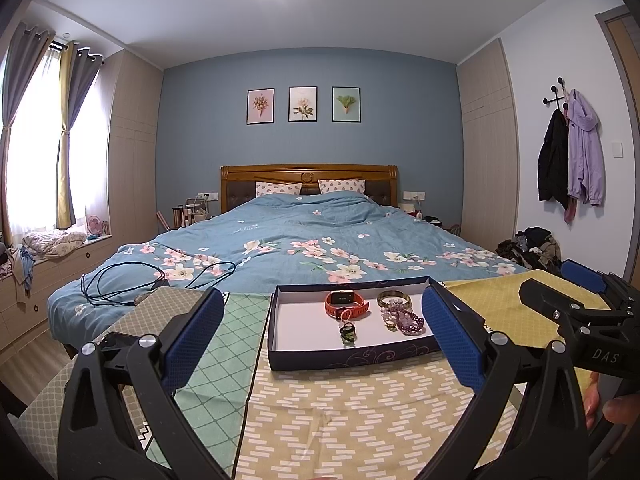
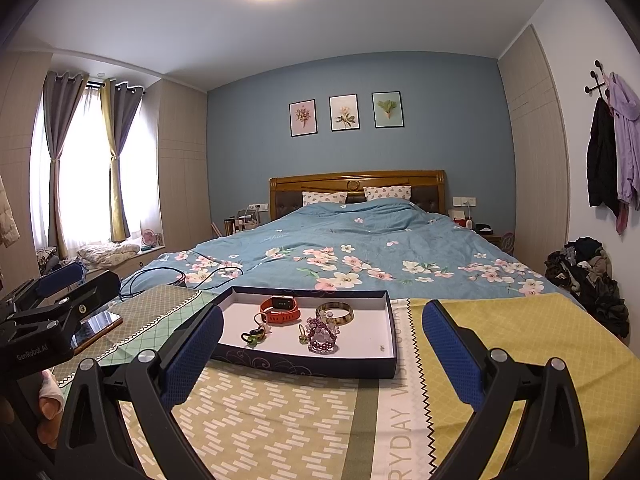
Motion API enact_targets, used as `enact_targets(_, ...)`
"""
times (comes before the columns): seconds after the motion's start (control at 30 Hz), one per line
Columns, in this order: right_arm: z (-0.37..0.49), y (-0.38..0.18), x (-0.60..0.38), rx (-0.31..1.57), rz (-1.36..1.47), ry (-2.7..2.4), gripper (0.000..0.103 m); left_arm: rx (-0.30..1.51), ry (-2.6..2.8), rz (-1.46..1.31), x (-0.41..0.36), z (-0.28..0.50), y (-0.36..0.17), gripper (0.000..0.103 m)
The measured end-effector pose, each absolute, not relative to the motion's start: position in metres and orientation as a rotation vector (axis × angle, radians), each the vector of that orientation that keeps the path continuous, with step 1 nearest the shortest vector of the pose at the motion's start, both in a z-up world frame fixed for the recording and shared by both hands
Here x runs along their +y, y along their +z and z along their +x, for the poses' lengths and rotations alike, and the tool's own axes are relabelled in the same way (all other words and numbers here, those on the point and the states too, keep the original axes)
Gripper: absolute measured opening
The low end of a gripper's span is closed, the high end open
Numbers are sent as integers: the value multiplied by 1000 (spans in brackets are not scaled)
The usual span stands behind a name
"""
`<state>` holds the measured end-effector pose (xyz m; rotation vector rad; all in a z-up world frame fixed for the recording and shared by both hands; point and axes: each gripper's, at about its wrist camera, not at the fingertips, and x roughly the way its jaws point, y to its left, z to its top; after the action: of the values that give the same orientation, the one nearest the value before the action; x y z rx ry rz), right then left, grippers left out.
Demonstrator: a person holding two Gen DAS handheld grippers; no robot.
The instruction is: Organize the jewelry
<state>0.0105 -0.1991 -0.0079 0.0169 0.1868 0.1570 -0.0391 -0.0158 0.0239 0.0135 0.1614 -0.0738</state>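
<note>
A shallow dark blue box lid with a white inside [image 1: 296,336] [image 2: 376,312] lies on the patterned tablecloth. In it sit an orange smartwatch [image 1: 346,304] [image 2: 280,309], a gold bangle [image 1: 394,300] [image 2: 334,313], a purple bead bracelet [image 1: 406,318] [image 2: 322,338] and a small green and black ring [image 1: 347,334] [image 2: 253,336]. My left gripper [image 1: 322,332] hangs open in front of the box with nothing between its blue pads. My right gripper [image 2: 322,344] is open too, just short of the box's near edge. Each gripper shows at the edge of the other's view.
A phone [image 2: 98,326] lies on the cloth at the left. Behind the table stands a bed with a blue floral cover [image 1: 300,248] and a black cable [image 1: 132,280] on it. A clothes pile [image 2: 588,276] sits at the right wall.
</note>
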Motion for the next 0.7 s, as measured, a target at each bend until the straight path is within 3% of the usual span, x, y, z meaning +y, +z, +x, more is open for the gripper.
enact_targets(0.7,10,-8,-199,184,19,159,96,165,-75,13,-14,-39,20,98)
